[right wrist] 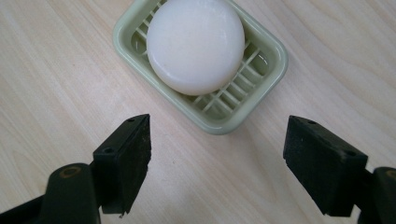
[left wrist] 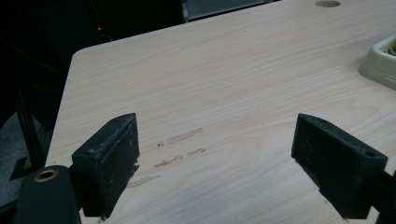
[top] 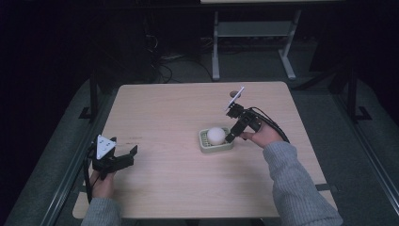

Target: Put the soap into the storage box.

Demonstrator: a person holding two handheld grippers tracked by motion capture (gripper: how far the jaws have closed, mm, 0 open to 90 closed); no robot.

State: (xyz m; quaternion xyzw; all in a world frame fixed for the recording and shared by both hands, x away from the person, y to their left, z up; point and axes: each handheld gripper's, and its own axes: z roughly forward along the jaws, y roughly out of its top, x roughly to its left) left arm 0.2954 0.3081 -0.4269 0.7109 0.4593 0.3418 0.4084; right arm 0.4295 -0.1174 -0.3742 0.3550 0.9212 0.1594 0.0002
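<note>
Soap (right wrist: 195, 44): round, white, lying in the green dish (right wrist: 261, 93), on its slatted floor. It overlaps the dish's far end in the right gripper view; the near slats are bare. Dish sits flat on the worktop (top: 164, 108), a little to 4 o'clock of the worktop's centre in the high view.

Right tongs (right wrist: 217, 163): spread wide, nothing between the jaws, not touching soap or dish. In the right gripper view the dish's near corner lies just beyond the jaw tips, at 12 o'clock, roughly centred in the gap. In the high view the right tongs (top: 229, 138) point down at the dish's 3 o'clock edge, the tip close to the rim; contact there can't be told from that angle. The hand holding them is at 3 o'clock of the dish, with a grey sleeve running off toward 5 o'clock.

Left tongs (left wrist: 215, 163): also spread wide, empty, over bare worktop with a few scuff marks between the jaws. In the high view the left tongs (top: 127, 157) are at 8 o'clock of the dish, well apart from it, near the worktop's left edge. A corner of the dish shows at 2 o'clock in the left gripper view.
</note>
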